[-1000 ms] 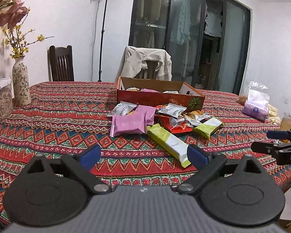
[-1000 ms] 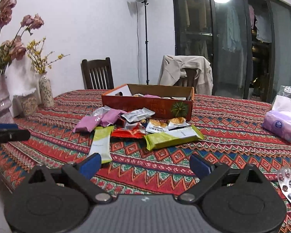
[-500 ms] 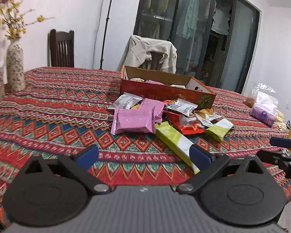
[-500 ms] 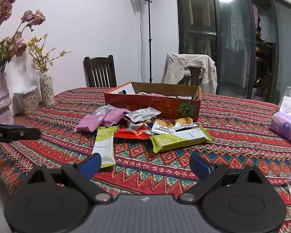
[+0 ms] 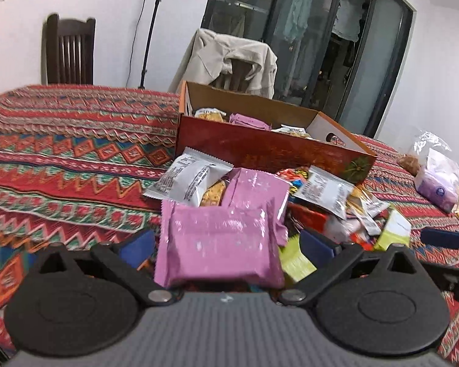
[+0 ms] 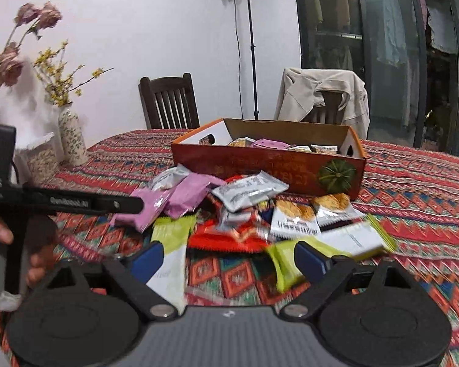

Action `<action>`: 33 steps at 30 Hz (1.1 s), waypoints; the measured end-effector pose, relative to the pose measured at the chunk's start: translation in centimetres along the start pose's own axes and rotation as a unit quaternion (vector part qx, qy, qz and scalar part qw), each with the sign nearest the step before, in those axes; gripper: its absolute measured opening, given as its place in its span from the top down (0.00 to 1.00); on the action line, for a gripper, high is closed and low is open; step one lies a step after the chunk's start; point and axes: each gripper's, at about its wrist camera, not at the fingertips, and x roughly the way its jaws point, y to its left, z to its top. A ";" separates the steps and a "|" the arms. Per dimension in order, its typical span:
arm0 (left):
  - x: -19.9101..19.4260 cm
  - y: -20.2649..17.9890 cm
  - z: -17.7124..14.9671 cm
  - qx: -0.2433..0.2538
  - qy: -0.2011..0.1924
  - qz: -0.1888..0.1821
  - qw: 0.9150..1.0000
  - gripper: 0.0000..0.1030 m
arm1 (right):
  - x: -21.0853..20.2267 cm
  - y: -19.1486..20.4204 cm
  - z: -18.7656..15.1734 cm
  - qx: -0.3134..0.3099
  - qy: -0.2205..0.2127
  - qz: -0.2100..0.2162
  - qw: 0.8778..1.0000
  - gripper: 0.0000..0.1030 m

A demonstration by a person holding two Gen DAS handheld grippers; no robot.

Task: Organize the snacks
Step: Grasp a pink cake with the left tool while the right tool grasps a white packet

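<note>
A pile of snack packets lies on the patterned tablecloth point(image 5: 61, 159) in front of an orange cardboard box point(image 5: 269, 150) that holds several packets. My left gripper point(image 5: 226, 244) is open, its blue pads on either side of a pink packet point(image 5: 220, 244) that fills the space between them. My right gripper point(image 6: 228, 258) is open and empty, low over a light green packet point(image 6: 171, 244) and a green-and-white bar point(image 6: 336, 244). The box point(image 6: 269, 165) and the pink packets point(image 6: 168, 202) also show in the right wrist view. The left gripper's body point(image 6: 64, 203) crosses the left of that view.
A flowered vase point(image 6: 72, 137) and a jar stand at the table's left. A plastic bag with a purple pack point(image 5: 437, 177) lies at the right. Chairs stand behind the table, one with a beige jacket point(image 5: 229, 58).
Both grippers have moved forward and down toward the pile. The pink packet now sits between my left gripper's open fingers. My right gripper has come close over the green packets.
</note>
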 end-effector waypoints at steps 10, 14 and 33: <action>1.1 1.2 -0.7 -0.026 0.000 -0.030 0.999 0.26 | 9.3 -2.2 4.4 0.079 0.017 0.027 0.996 0.19; 0.5 1.8 -0.9 -0.042 -0.003 -0.038 0.998 0.26 | 12.9 -1.7 5.6 0.091 0.026 0.012 0.995 0.20; -4.8 -0.4 -2.4 -0.047 -0.017 -0.033 0.998 0.27 | 8.4 -1.0 3.5 0.052 0.018 -0.011 0.998 0.57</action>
